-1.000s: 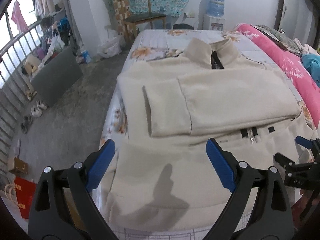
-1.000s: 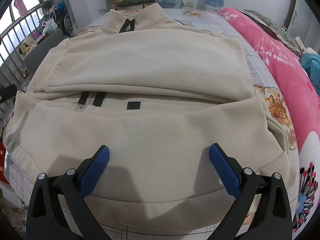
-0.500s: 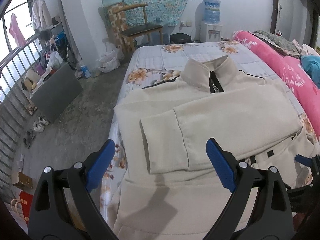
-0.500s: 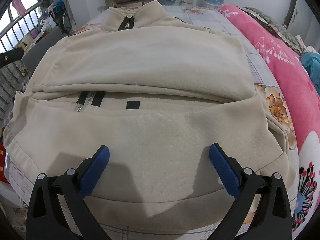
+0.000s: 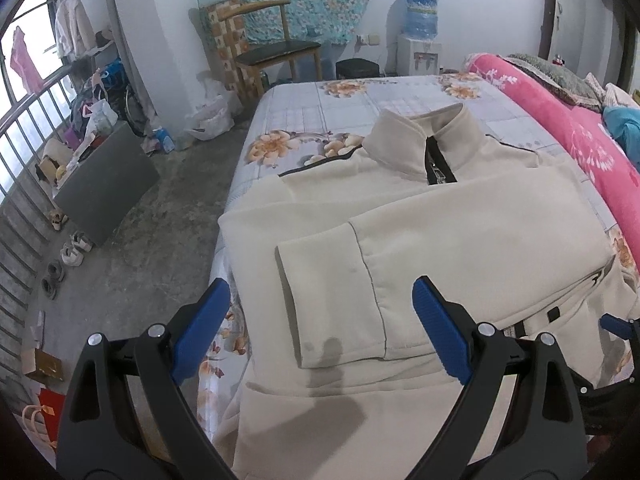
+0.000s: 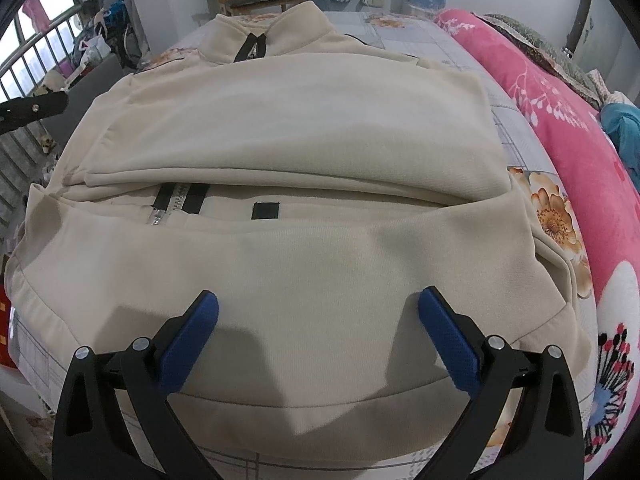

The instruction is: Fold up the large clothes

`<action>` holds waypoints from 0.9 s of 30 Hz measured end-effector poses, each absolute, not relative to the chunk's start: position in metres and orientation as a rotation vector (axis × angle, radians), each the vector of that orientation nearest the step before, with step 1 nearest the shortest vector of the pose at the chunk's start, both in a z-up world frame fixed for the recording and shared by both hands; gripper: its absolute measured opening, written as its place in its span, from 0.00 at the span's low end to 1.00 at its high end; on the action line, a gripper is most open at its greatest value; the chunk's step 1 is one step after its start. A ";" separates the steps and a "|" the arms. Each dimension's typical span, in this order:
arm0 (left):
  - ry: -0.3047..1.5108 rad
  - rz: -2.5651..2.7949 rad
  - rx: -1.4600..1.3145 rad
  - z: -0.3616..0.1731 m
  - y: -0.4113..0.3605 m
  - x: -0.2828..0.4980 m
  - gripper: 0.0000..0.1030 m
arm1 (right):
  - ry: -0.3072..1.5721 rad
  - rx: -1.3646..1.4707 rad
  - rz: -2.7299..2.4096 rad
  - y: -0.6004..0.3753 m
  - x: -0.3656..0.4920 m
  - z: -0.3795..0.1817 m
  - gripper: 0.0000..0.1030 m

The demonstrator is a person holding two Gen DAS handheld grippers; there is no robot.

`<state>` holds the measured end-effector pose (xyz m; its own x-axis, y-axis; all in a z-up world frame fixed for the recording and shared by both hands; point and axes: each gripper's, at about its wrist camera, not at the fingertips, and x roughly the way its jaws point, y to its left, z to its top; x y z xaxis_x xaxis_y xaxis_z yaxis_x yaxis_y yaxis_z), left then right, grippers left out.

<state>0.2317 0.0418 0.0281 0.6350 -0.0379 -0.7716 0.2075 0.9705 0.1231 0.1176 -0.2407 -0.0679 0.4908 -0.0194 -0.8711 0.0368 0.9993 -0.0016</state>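
A cream zip-up jacket [image 5: 460, 232] lies flat on the bed, collar at the far end, both sleeves folded across the chest. Its cuff [image 5: 320, 300] rests near the left side. In the right wrist view the jacket [image 6: 304, 128] fills the frame, with its hem [image 6: 320, 396] nearest and a black zipper strip [image 6: 180, 200] showing under the sleeves. My left gripper [image 5: 320, 312] is open and empty, raised above the jacket's left side. My right gripper [image 6: 318, 320] is open and empty, just above the hem. Its blue tip also shows in the left wrist view [image 5: 616, 326].
The bed has a floral sheet [image 5: 320, 120]. A rolled pink blanket [image 5: 568, 136] lies along its right side. Bare concrete floor [image 5: 160, 232] lies to the left, with a grey board [image 5: 104, 184], shoes and clutter. A wooden chair [image 5: 276, 52] and water dispenser [image 5: 420, 40] stand at the far wall.
My left gripper has lifted and tilted up from the hem area, so the jacket sits lower in its view. My right gripper has barely moved.
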 end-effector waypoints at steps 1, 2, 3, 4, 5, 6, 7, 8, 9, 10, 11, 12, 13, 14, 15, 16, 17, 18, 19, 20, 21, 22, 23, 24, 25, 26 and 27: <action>0.875 -0.139 0.214 0.027 0.041 0.233 0.86 | 1.053 0.018 -0.034 -0.241 0.117 -0.068 0.94; 0.875 -0.136 0.222 0.026 0.039 0.235 0.86 | 1.051 0.017 -0.033 -0.241 0.116 -0.068 0.94; 0.875 -0.134 0.228 0.026 0.037 0.237 0.86 | 1.051 0.016 -0.033 -0.241 0.116 -0.068 0.94; 0.874 -0.134 0.228 0.026 0.037 0.237 0.86 | 1.053 0.013 -0.032 -0.241 0.117 -0.068 0.94; 0.873 -0.135 0.225 0.026 0.036 0.239 0.86 | 1.056 0.013 -0.031 -0.241 0.117 -0.068 0.94; 0.874 -0.134 0.222 0.027 0.036 0.241 0.86 | 1.060 0.013 -0.030 -0.241 0.118 -0.068 0.94; 0.876 -0.132 0.216 0.027 0.037 0.244 0.86 | 1.063 0.012 -0.030 -0.241 0.118 -0.067 0.94; 0.879 -0.131 0.211 0.028 0.037 0.246 0.86 | 1.066 0.012 -0.031 -0.241 0.118 -0.067 0.94; 0.882 -0.127 0.203 0.029 0.038 0.249 0.86 | 1.068 0.012 -0.031 -0.241 0.118 -0.067 0.94; 0.884 -0.125 0.196 0.030 0.038 0.251 0.86 | 1.069 0.012 -0.031 -0.241 0.119 -0.067 0.94; 0.884 -0.124 0.192 0.030 0.038 0.252 0.86 | 1.071 0.011 -0.030 -0.242 0.119 -0.067 0.94; 0.884 -0.122 0.188 0.031 0.039 0.253 0.86 | 1.074 0.010 -0.029 -0.242 0.120 -0.066 0.94; 0.883 -0.119 0.185 0.032 0.039 0.254 0.86 | 1.076 0.010 -0.029 -0.242 0.120 -0.067 0.94; 0.882 -0.117 0.184 0.032 0.039 0.256 0.86 | 1.082 0.009 -0.027 -0.242 0.121 -0.066 0.94; 0.882 -0.115 0.184 0.032 0.039 0.257 0.86 | 1.085 0.009 -0.027 -0.242 0.121 -0.067 0.94; 0.884 -0.114 0.183 0.032 0.040 0.259 0.86 | 1.090 0.009 -0.026 -0.242 0.121 -0.067 0.94; 0.885 -0.113 0.182 0.032 0.041 0.258 0.86 | 1.098 0.006 -0.022 -0.242 0.122 -0.066 0.94; 0.885 -0.111 0.184 0.032 0.041 0.259 0.86 | 1.109 0.004 -0.014 -0.242 0.123 -0.066 0.94; 0.886 -0.109 0.185 0.032 0.041 0.261 0.86 | 1.117 0.002 -0.008 -0.242 0.124 -0.066 0.94; 0.886 -0.107 0.188 0.032 0.041 0.263 0.86 | 1.133 0.000 0.006 -0.242 0.125 -0.065 0.94; 0.885 -0.105 0.190 0.031 0.041 0.263 0.86 | 1.149 0.000 0.020 -0.244 0.126 -0.064 0.94; 0.884 -0.104 0.193 0.032 0.041 0.265 0.86 | 1.158 0.003 0.025 -0.244 0.127 -0.062 0.94; 0.884 -0.104 0.197 0.032 0.040 0.266 0.86 | 1.164 0.010 0.034 -0.245 0.128 -0.059 0.94; 0.884 -0.104 0.199 0.031 0.040 0.268 0.86 | 1.162 0.016 0.044 -0.247 0.129 -0.055 0.94; 0.883 -0.102 0.202 0.031 0.039 0.269 0.86 | 1.153 0.022 0.057 -0.248 0.130 -0.048 0.94; 0.883 -0.101 0.204 0.031 0.039 0.271 0.86 | 1.145 0.022 0.063 -0.248 0.132 -0.043 0.94; 0.883 -0.101 0.206 0.031 0.039 0.272 0.86 | 1.129 0.020 0.071 -0.249 0.134 -0.035 0.94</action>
<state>0.2724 0.0385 0.0311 0.6319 -0.0023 -0.7750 0.1721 0.9754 0.1375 0.1345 -0.2490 -0.0346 0.4255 0.0668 -0.9025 -0.0463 0.9976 0.0519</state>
